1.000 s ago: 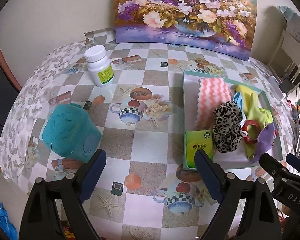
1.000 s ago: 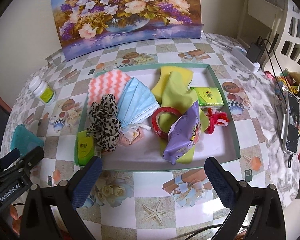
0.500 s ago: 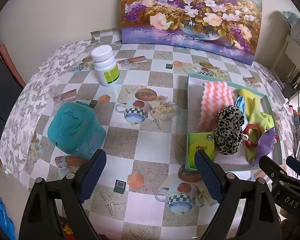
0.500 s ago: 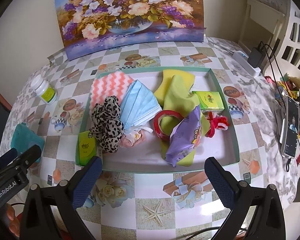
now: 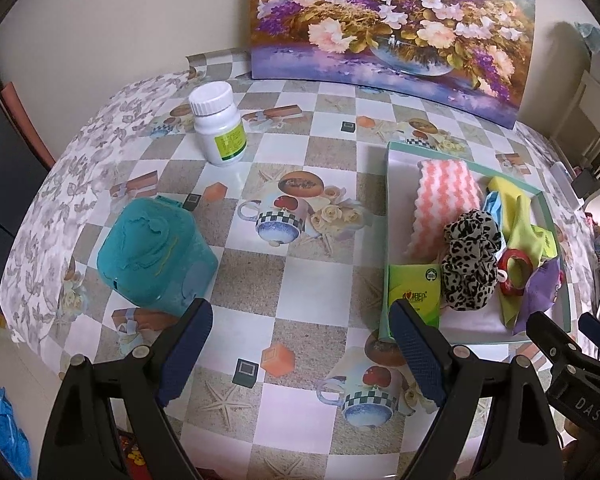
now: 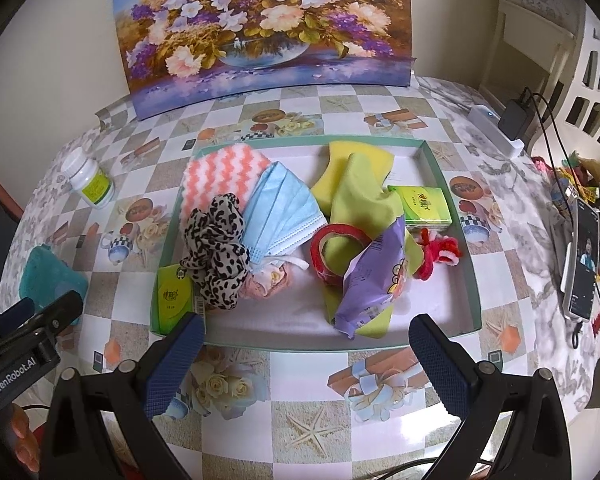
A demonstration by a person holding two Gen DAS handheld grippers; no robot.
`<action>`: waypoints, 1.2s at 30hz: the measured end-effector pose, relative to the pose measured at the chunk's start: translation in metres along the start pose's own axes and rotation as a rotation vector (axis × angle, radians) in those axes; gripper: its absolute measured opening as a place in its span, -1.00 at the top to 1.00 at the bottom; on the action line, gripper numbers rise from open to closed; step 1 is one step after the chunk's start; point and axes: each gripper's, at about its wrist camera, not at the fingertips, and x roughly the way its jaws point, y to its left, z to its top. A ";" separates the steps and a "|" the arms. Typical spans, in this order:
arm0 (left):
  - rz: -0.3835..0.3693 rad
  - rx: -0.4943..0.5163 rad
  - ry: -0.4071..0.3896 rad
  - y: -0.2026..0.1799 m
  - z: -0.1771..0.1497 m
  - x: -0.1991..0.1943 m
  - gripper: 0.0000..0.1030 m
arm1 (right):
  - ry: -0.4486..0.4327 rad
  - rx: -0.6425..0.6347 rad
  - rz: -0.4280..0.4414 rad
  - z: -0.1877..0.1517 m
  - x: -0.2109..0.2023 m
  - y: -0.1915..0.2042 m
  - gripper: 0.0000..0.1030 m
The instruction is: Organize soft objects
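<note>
Holding as before, both grippers (left (image 5: 300, 344), right (image 6: 306, 354)) gape wide, empty.

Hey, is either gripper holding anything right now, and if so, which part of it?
Nothing is held. The left gripper and the right gripper both stand open above the tablecloth, with no object between their fingers. The soft items lie untouched in the tray.

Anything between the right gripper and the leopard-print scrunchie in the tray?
Only the tray's near wall. The right gripper hangs open over bare tablecloth in front of it; the leopard-print scrunchie lies on top of the pile, uncovered, beside the blue face mask.
</note>
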 end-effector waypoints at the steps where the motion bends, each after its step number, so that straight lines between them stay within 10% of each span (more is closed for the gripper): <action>1: -0.002 -0.001 0.002 0.000 0.000 0.000 -0.75 | 0.000 -0.001 -0.001 0.000 0.000 0.000 -1.00; 36: 0.042 -0.001 0.014 0.005 -0.002 0.005 -0.75 | 0.011 -0.004 -0.009 -0.002 0.005 -0.002 -1.00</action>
